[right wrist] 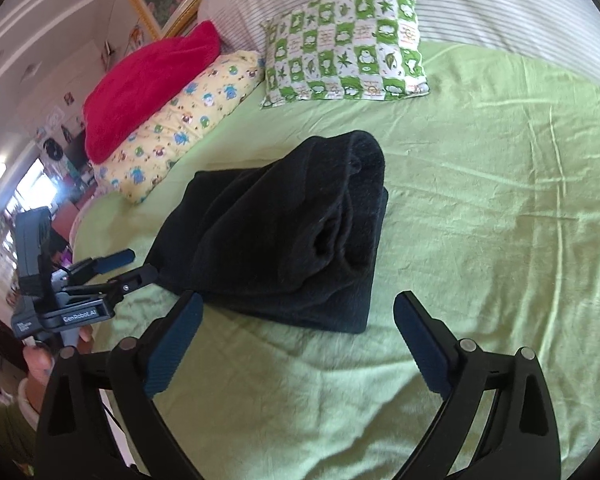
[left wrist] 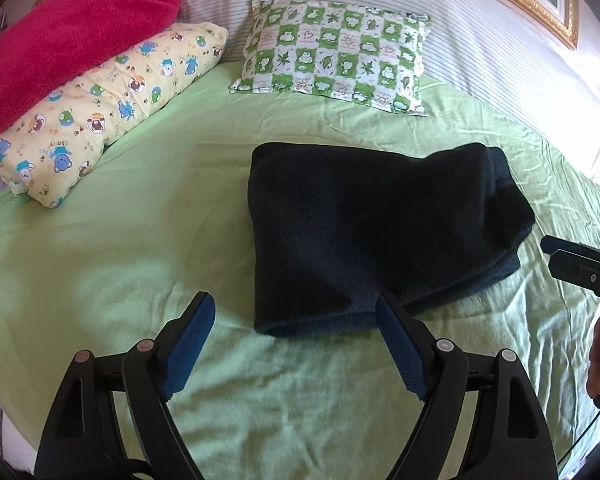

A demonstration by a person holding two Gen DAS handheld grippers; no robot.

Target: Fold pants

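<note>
— What are my jaws doing?

— I read my left gripper (left wrist: 296, 312) spread wide, gripping nothing; its right finger (left wrist: 396, 336) sits at the pants' near hem. My right gripper (right wrist: 298, 312) is equally wide and empty, just short of the cloth.

— And the pants (left wrist: 380, 232)?

— Folded into a thick, dark fleecy bundle on the wrinkled green sheet (left wrist: 140, 240), long axis running left-right in my left view, layered edges rightward.

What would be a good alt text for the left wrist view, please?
Dark folded pants lie on a green bedsheet, just beyond the open left gripper, which holds nothing. Behind are a green-checked pillow, a yellow cartoon pillow and a red towel.
</note>
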